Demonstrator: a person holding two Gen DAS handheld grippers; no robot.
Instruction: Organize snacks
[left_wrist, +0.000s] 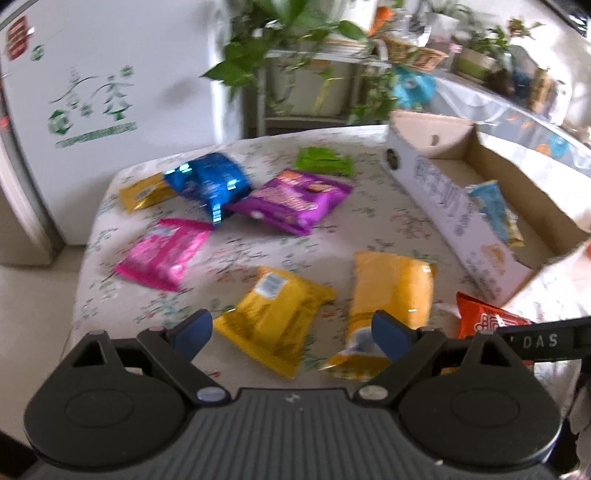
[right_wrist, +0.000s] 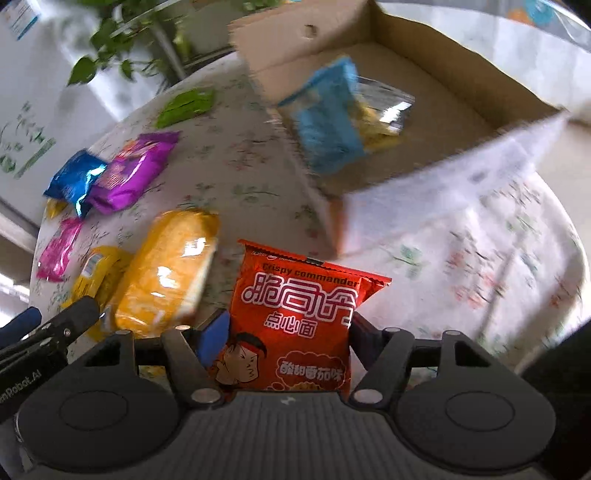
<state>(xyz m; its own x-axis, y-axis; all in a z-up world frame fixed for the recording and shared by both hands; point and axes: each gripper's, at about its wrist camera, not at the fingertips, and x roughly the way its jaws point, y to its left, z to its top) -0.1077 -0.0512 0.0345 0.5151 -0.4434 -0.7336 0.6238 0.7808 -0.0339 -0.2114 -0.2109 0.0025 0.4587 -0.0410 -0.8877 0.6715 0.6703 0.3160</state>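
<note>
My right gripper (right_wrist: 288, 332) holds a red snack bag (right_wrist: 295, 314) by its lower sides, one pad against each edge, just in front of the open cardboard box (right_wrist: 443, 192). A light blue packet (right_wrist: 325, 122) lies inside the box. My left gripper (left_wrist: 291, 332) is open and holds nothing, hovering over a yellow bag (left_wrist: 273, 314) and an orange-yellow bag (left_wrist: 391, 288). The red snack bag (left_wrist: 480, 317) shows at the right of the left wrist view. Pink (left_wrist: 162, 251), purple (left_wrist: 291, 199), blue (left_wrist: 210, 181), green (left_wrist: 325, 160) and small yellow (left_wrist: 144, 192) packets lie farther back on the floral tablecloth.
A white fridge (left_wrist: 92, 110) stands past the table's far left edge. Potted plants on a shelf (left_wrist: 288, 55) are behind the table. The cardboard box (left_wrist: 443, 199) takes up the right side of the table. The table's left edge (left_wrist: 85, 277) drops to the floor.
</note>
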